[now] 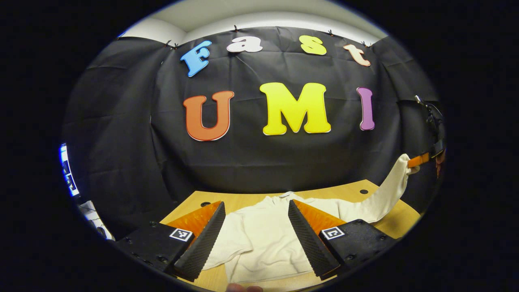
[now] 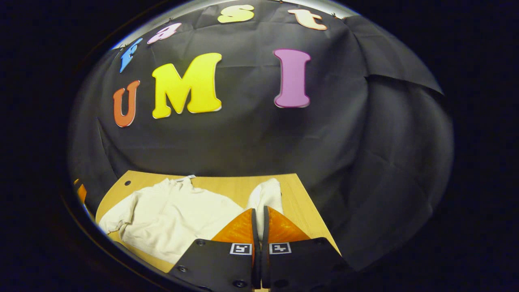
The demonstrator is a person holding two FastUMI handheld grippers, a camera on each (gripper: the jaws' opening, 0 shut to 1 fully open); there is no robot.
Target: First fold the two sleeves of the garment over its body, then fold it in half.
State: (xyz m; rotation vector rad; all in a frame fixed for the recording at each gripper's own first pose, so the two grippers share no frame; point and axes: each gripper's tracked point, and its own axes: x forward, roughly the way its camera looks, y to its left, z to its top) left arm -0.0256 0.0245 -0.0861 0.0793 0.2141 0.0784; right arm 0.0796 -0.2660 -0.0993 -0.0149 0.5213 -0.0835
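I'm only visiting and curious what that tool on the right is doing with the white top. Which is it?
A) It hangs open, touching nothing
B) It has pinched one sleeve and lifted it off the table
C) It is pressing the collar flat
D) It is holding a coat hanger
B: the right gripper has its fingers closed on the sleeve, which rises off the table from the garment.

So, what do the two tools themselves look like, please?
The left tool and the right tool each have a black body with small screws and two wedge-shaped fingers. A square black-and-white marker sits at each finger's base. The left tool's inner faces are ribbed.
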